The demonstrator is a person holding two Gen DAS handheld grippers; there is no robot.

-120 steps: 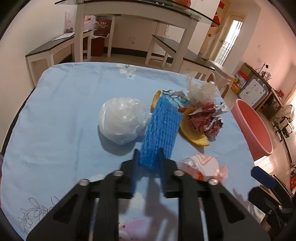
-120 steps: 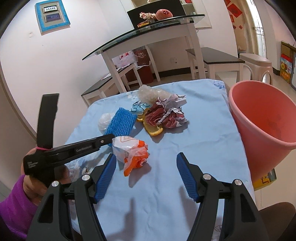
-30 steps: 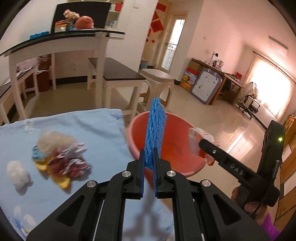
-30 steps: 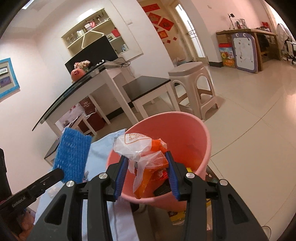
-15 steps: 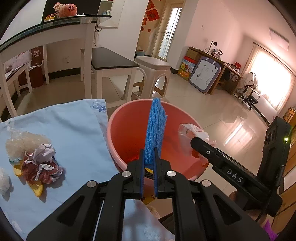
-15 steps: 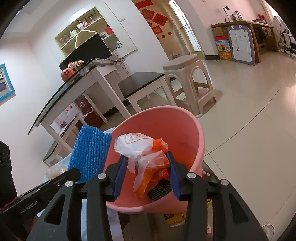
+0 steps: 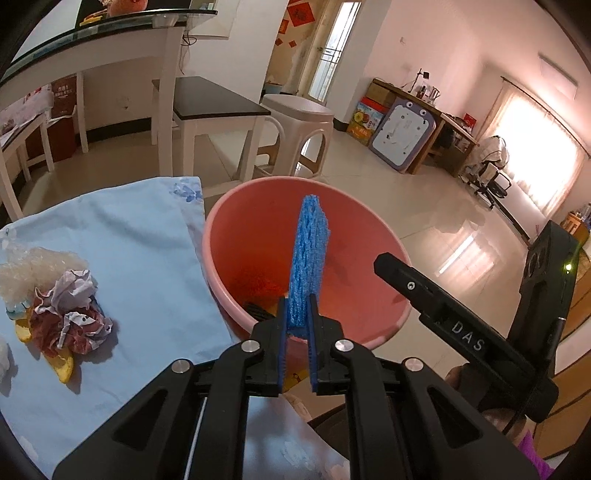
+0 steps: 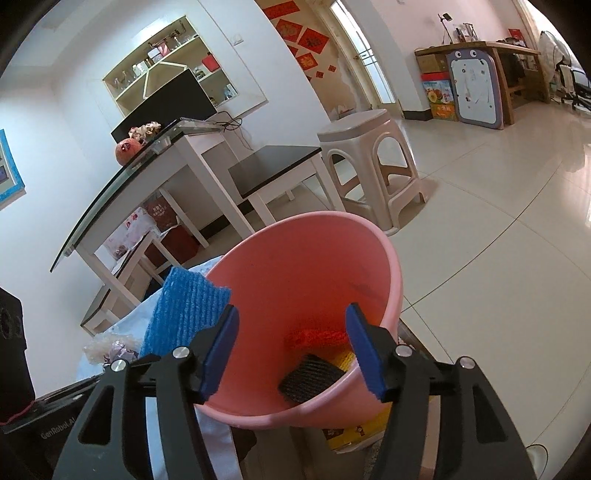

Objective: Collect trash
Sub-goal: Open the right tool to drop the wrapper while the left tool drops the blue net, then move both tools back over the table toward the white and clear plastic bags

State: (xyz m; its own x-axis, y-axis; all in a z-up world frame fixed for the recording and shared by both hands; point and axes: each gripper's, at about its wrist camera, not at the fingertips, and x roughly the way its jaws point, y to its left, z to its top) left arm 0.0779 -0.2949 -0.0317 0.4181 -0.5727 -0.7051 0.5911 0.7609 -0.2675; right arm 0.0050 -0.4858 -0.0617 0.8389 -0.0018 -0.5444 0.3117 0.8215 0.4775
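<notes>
My left gripper (image 7: 297, 308) is shut on a blue foam net sleeve (image 7: 308, 258) and holds it upright over the pink bucket (image 7: 221, 288). The sleeve also shows in the right wrist view (image 8: 184, 306). My right gripper (image 8: 291, 332) is open and empty above the bucket (image 8: 391, 273); its body also shows in the left wrist view (image 7: 443, 314). Red, black and yellow trash (image 8: 314, 365) lies in the bucket's bottom. A pile of crumpled paper, orange peel and plastic (image 7: 62, 306) lies on the blue tablecloth (image 7: 140, 236).
The bucket stands off the table's right edge. A white plastic stool (image 7: 299, 129), a dark-topped bench (image 7: 210, 107) and a glass-topped table (image 7: 110, 33) stand behind on the tiled floor. A yellow box (image 8: 354, 432) lies under the bucket.
My right gripper has opened and the orange-and-white plastic bag is gone from its jaws. My left gripper has moved further over the bucket with the blue sleeve.
</notes>
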